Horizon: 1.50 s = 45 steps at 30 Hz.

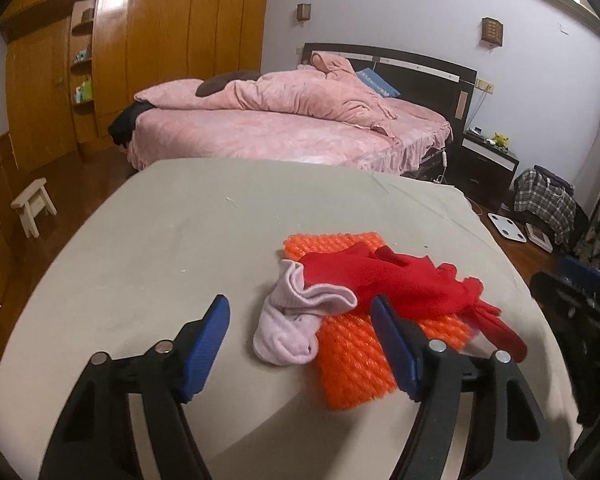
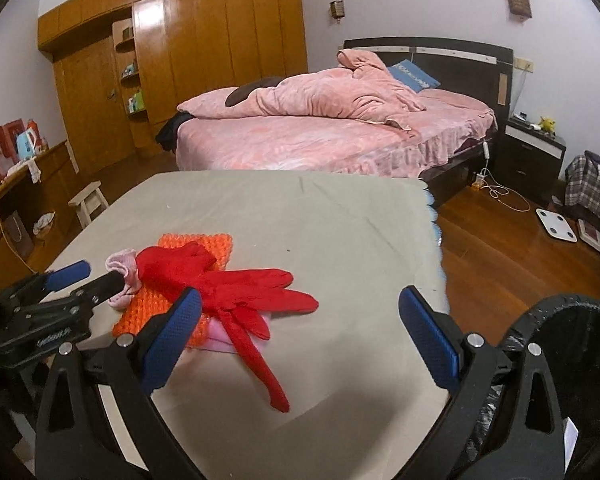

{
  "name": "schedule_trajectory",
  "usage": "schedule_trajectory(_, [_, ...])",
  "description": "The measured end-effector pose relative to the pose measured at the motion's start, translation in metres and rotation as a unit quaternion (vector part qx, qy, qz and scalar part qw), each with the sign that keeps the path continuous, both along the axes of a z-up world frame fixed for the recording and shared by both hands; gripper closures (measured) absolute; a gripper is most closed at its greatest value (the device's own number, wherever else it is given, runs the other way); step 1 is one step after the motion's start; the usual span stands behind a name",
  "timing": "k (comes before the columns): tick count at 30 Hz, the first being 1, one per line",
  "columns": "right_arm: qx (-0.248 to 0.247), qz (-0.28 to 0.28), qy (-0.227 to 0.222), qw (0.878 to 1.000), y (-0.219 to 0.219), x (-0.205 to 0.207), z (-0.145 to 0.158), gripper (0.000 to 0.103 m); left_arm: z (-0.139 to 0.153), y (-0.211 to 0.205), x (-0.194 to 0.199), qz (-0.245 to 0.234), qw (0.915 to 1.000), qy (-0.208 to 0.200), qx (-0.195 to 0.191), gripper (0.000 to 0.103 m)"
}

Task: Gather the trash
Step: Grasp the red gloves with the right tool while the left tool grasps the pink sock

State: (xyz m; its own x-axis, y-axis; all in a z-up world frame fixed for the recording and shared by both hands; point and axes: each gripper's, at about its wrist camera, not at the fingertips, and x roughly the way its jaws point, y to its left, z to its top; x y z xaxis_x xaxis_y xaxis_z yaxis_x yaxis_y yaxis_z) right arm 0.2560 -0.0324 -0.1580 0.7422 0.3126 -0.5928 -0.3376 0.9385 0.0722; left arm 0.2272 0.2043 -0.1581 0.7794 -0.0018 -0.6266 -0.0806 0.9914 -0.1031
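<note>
A small heap lies on the beige-covered table (image 1: 140,240): a pale pink sock (image 1: 288,328), an orange bubbly sheet (image 1: 352,364) and red gloves (image 1: 400,280) draped over it. My left gripper (image 1: 304,320) is open just short of the heap, and the sock lies between its blue pads without touching them. In the right wrist view the red gloves (image 2: 240,292) spread toward my right gripper (image 2: 300,320), which is open with one long glove finger trailing between its pads. The left gripper (image 2: 100,273) shows there at the left, beside the sock (image 2: 120,266).
A black-lined trash bin (image 2: 572,360) stands off the table's right edge, close to the right gripper. Beyond the table are a pink bed (image 2: 320,132), a wooden wardrobe (image 2: 204,48), a small stool (image 2: 90,200), a nightstand (image 2: 532,152) and scales (image 2: 556,220) on the wooden floor.
</note>
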Motion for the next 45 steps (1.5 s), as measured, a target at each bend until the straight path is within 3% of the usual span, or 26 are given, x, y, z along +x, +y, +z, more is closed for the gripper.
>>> schedule_trajectory(4, [-0.002, 0.004, 0.0, 1.0, 0.004, 0.006, -0.004, 0.007, 0.001, 0.002, 0.004, -0.003, 0.9999, -0.006, -0.016, 0.038])
schedule_trajectory(7, [-0.002, 0.011, 0.001, 1.0, 0.009, 0.012, -0.006, 0.007, -0.002, 0.003, 0.007, -0.006, 0.9998, -0.003, -0.018, 0.056])
schedule_trajectory(8, [0.0, 0.015, 0.002, 1.0, 0.012, 0.014, -0.006, 0.007, -0.002, 0.004, 0.008, -0.009, 0.9997, -0.002, -0.024, 0.067])
schedule_trajectory(12, [0.005, 0.043, 0.005, 0.999, 0.028, 0.02, -0.006, 0.007, -0.001, 0.009, 0.006, -0.006, 0.9995, -0.008, -0.032, 0.081])
schedule_trajectory(15, [0.006, 0.071, 0.01, 0.997, 0.046, 0.023, -0.008, 0.008, -0.002, 0.012, 0.006, -0.004, 0.9994, -0.007, -0.034, 0.081])
schedule_trajectory(21, [0.002, 0.101, 0.045, 0.994, 0.07, 0.033, -0.021, 0.024, -0.001, 0.014, 0.007, 0.0, 0.9995, -0.006, -0.03, 0.081])
schedule_trajectory(24, [0.0, 0.114, 0.066, 0.991, 0.077, 0.036, -0.027, 0.045, -0.001, 0.017, 0.006, 0.002, 0.9995, -0.005, -0.032, 0.081])
schedule_trajectory(28, [0.023, 0.133, 0.09, 0.987, 0.077, 0.037, -0.029, 0.089, -0.002, 0.022, 0.006, 0.005, 0.9994, -0.004, -0.034, 0.081])
schedule_trajectory(32, [0.037, 0.125, 0.077, 0.988, 0.066, 0.032, -0.022, 0.091, -0.001, 0.022, 0.003, 0.006, 0.9995, -0.002, -0.029, 0.08])
schedule_trajectory(39, [0.044, 0.077, 0.044, 0.995, 0.036, 0.023, -0.005, 0.091, -0.007, 0.027, 0.007, 0.009, 0.9993, 0.014, -0.034, 0.061])
schedule_trajectory(44, [0.047, 0.061, 0.041, 0.996, 0.019, 0.022, -0.002, 0.091, -0.015, 0.023, 0.02, 0.005, 0.9987, 0.04, -0.032, 0.062])
schedule_trajectory(45, [0.05, 0.059, 0.04, 0.996, 0.017, 0.022, -0.002, 0.091, -0.015, 0.023, 0.02, 0.005, 0.9987, 0.04, -0.031, 0.069])
